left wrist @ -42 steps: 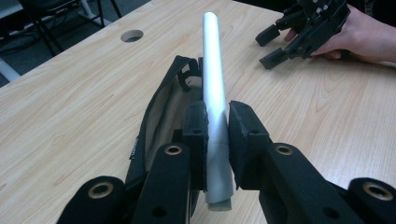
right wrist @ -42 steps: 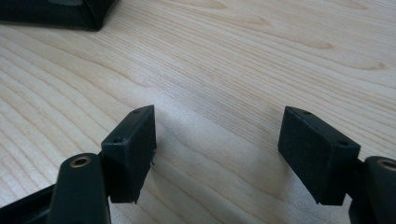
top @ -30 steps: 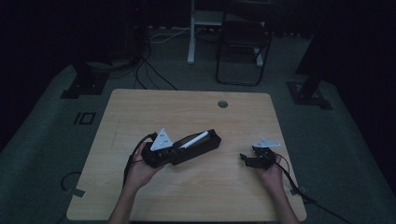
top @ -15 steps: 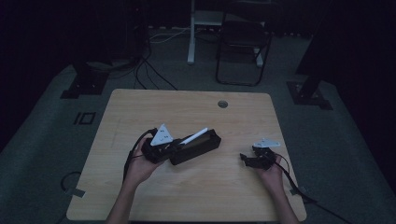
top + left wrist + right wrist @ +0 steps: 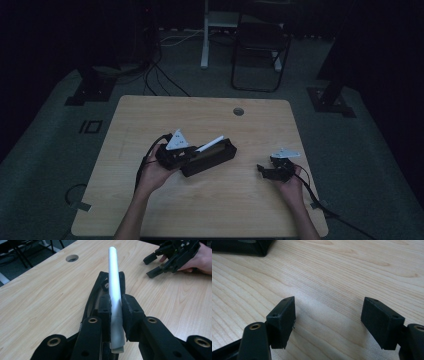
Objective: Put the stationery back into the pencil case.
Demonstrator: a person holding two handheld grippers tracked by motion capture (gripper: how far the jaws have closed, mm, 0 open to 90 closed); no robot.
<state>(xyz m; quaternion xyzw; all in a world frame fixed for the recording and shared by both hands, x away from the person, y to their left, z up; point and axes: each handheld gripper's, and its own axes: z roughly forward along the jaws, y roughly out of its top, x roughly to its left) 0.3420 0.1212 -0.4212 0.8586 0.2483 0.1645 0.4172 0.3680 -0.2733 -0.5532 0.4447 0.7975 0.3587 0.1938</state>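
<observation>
My left gripper (image 5: pixel 116 302) is shut on a white pen-like stick (image 5: pixel 114 290), held near its blunt end. The stick points forward and up over a long black open case (image 5: pixel 96 297) lying on the table. In the high view the left gripper (image 5: pixel 192 154) sits at the case's (image 5: pixel 212 160) left end, with the white stick (image 5: pixel 210 145) slanting above it. My right gripper (image 5: pixel 328 315) is open just over bare wood with nothing between its jaws. It rests at the table's right (image 5: pixel 262 171), apart from the case. The right gripper (image 5: pixel 152 265) also appears in the left gripper view.
The wooden table (image 5: pixel 150 120) has a round cable hole (image 5: pixel 238 111) near its far edge. A corner of the black case (image 5: pixel 242 246) shows at the top left of the right gripper view. A chair (image 5: pixel 260 45) and stands are on the floor beyond the table.
My left gripper has lifted a little and moved slightly away from the person, raising the white stick's far tip above the case. The right gripper has stayed still.
</observation>
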